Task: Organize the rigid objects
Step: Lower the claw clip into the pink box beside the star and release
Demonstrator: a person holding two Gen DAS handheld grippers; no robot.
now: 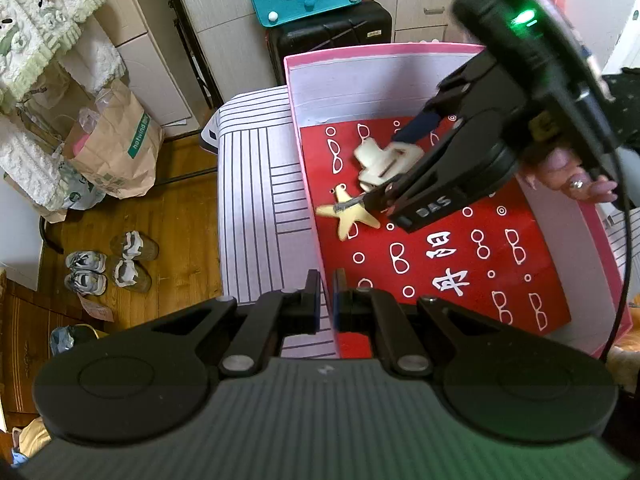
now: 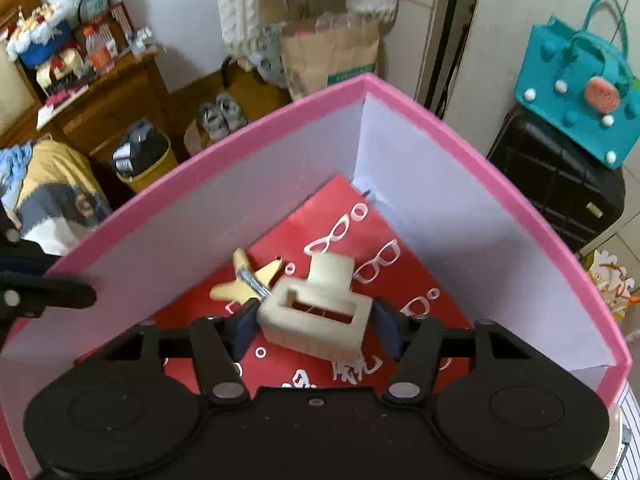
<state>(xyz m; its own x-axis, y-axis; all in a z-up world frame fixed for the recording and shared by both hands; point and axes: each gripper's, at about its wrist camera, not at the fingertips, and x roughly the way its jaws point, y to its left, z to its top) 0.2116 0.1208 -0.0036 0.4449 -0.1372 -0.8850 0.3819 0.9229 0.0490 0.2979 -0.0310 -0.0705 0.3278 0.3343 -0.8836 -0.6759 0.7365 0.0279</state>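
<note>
Cream plastic block, rectangular with a slotted hollow top and a squat square neck: lies on the red patterned floor of the box, between the right gripper's blue-padded fingers. The jaws stand wide; the left pad is at or very near the block's side, the right pad shows a gap, and no squeeze is evident.

Tan wooden star-shaped piece with a grey metal screw through it: lies on the same floor, just beyond the block and touching or nearly touching its far left corner.

Pink cardboard box, white inner walls, red liner printed with white spectacles and rings: open-topped, holding both items.

Left gripper: jaws closed almost together on the box's near left wall, one finger outside and one inside.

Right gripper in the left wrist view: reaches down into the box over the block; a hand behind it.

White surface with black line pattern: carries the box.
</note>
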